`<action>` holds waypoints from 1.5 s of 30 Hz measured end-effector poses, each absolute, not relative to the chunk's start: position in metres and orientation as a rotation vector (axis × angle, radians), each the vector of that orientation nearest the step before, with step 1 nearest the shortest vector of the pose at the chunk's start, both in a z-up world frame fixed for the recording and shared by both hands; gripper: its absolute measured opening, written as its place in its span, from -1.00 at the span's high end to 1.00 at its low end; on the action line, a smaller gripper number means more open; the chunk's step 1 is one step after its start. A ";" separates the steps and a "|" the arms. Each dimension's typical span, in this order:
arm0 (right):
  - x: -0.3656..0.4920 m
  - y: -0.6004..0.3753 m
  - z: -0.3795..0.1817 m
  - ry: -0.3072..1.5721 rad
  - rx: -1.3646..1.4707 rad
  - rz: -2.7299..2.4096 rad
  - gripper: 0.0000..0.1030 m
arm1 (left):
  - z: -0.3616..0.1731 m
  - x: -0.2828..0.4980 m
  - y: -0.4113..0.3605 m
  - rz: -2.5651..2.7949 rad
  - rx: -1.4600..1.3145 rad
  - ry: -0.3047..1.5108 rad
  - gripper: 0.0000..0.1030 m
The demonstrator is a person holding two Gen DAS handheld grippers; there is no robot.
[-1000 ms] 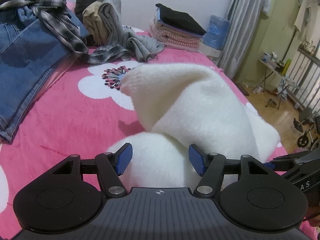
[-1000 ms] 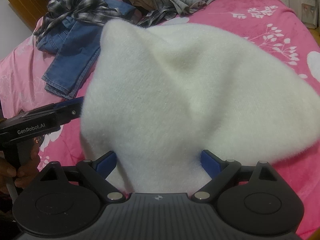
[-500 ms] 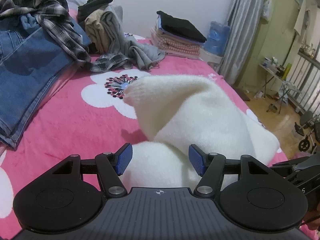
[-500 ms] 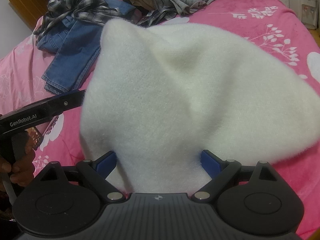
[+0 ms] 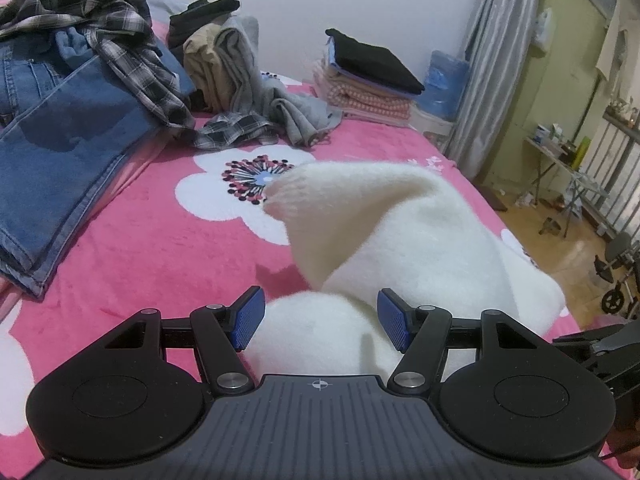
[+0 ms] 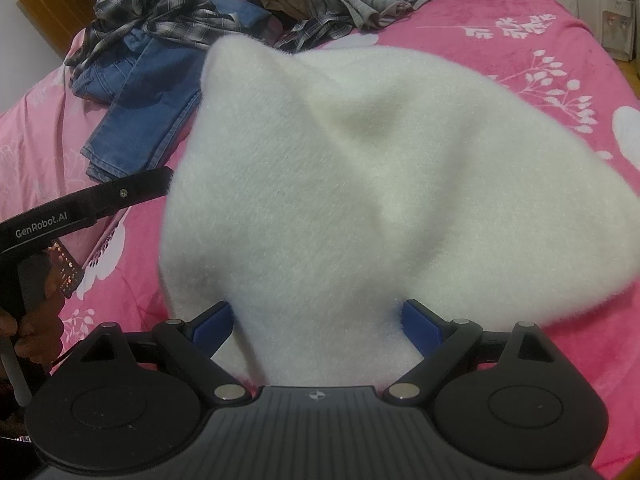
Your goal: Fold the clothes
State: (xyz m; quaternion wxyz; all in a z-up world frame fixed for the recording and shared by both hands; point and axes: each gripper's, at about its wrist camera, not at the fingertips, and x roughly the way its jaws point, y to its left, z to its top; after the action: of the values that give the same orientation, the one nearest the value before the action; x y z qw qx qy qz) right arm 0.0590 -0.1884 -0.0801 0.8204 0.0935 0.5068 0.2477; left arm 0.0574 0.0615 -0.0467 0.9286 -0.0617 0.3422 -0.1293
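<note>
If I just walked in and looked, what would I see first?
A big fluffy white knitted garment fills the middle, bunched on the pink flowered blanket, with the fingers of the right gripper spread wide on either side of it. Behind it, at the left, lie blue denim jeans with a crumpled grey plaid shirt on top, and a neat folded stack topped by a black garment sits at the bed's far end.

L gripper (image 5: 320, 322) backed off | sweater (image 5: 400, 240) lower, flatter vs 1 s ago

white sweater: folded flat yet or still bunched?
Bunched, not flat. The white sweater humps up off the pink bedspread, one ribbed end draped over the rest.
</note>
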 end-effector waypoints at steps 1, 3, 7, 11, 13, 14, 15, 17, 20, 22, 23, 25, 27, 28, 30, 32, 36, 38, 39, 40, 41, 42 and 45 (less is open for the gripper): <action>0.059 -0.188 -0.079 1.079 0.195 0.527 -0.82 | -0.047 0.058 0.062 -0.263 -0.127 0.702 -0.21; 0.059 -0.187 -0.077 1.079 0.175 0.527 -0.82 | -0.048 0.059 0.064 -0.256 -0.128 0.705 -0.21; 0.055 -0.182 -0.065 1.066 0.077 0.534 -0.81 | -0.050 0.061 0.070 -0.236 -0.132 0.711 -0.21; 0.053 -0.189 -0.031 0.993 0.084 0.575 -0.81 | -0.058 0.068 0.080 -0.215 -0.149 0.747 -0.21; 0.058 -0.190 -0.012 0.945 0.104 0.602 -0.83 | -0.064 0.073 0.084 -0.211 -0.159 0.779 -0.21; 0.062 -0.189 -0.002 0.918 0.108 0.615 -0.84 | -0.068 0.075 0.085 -0.213 -0.165 0.791 -0.21; 0.069 -0.183 0.004 0.896 0.089 0.625 -0.84 | -0.071 0.077 0.086 -0.214 -0.171 0.803 -0.21; 0.084 -0.169 0.015 0.854 0.045 0.645 -0.84 | -0.077 0.080 0.087 -0.208 -0.184 0.814 -0.21; 0.108 -0.139 0.021 0.805 -0.041 0.657 -0.84 | -0.082 0.082 0.087 -0.209 -0.193 0.823 -0.22; 0.124 -0.117 0.020 0.778 -0.105 0.659 -0.84 | -0.083 0.082 0.087 -0.208 -0.193 0.829 -0.23; 0.132 -0.105 0.019 0.765 -0.138 0.659 -0.84 | -0.084 0.083 0.087 -0.207 -0.194 0.833 -0.23; 0.150 -0.082 0.010 0.772 -0.192 0.662 -0.84 | -0.086 0.084 0.087 -0.207 -0.199 0.841 -0.23; 0.161 -0.065 -0.004 0.787 -0.242 0.659 -0.82 | -0.088 0.086 0.087 -0.210 -0.201 0.852 -0.23; 0.166 -0.059 -0.011 0.799 -0.266 0.652 -0.78 | -0.089 0.087 0.087 -0.212 -0.202 0.858 -0.23; 0.175 -0.050 -0.027 0.832 -0.310 0.632 -0.50 | -0.092 0.088 0.087 -0.218 -0.209 0.870 -0.23; 0.180 -0.053 -0.040 0.873 -0.305 0.605 0.14 | -0.094 0.089 0.088 -0.222 -0.220 0.877 -0.23; 0.172 -0.085 -0.036 0.872 -0.163 0.590 0.50 | -0.089 0.087 0.094 -0.245 -0.246 0.856 -0.23; 0.164 -0.104 -0.028 0.859 -0.078 0.584 0.55 | -0.083 0.084 0.100 -0.249 -0.271 0.812 -0.23; 0.159 -0.113 -0.025 0.858 -0.037 0.586 0.55 | -0.080 0.083 0.103 -0.246 -0.285 0.784 -0.23; 0.154 -0.123 -0.022 0.857 0.005 0.588 0.57 | -0.076 0.083 0.107 -0.243 -0.299 0.758 -0.23; 0.148 -0.132 -0.019 0.856 0.046 0.590 0.58 | -0.075 0.085 0.109 -0.239 -0.311 0.748 -0.23; 0.143 -0.139 -0.016 0.854 0.071 0.588 0.58 | -0.074 0.088 0.112 -0.234 -0.320 0.741 -0.23; 0.127 -0.161 -0.008 0.841 0.132 0.582 0.59 | -0.082 0.107 0.110 -0.208 -0.292 0.790 -0.23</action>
State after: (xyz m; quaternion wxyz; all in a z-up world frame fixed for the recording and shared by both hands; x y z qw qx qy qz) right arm 0.1269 -0.1608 -0.0082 0.8699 0.0630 0.4022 0.2783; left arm 0.1065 0.1099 -0.0821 0.9074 -0.1414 0.3827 -0.1006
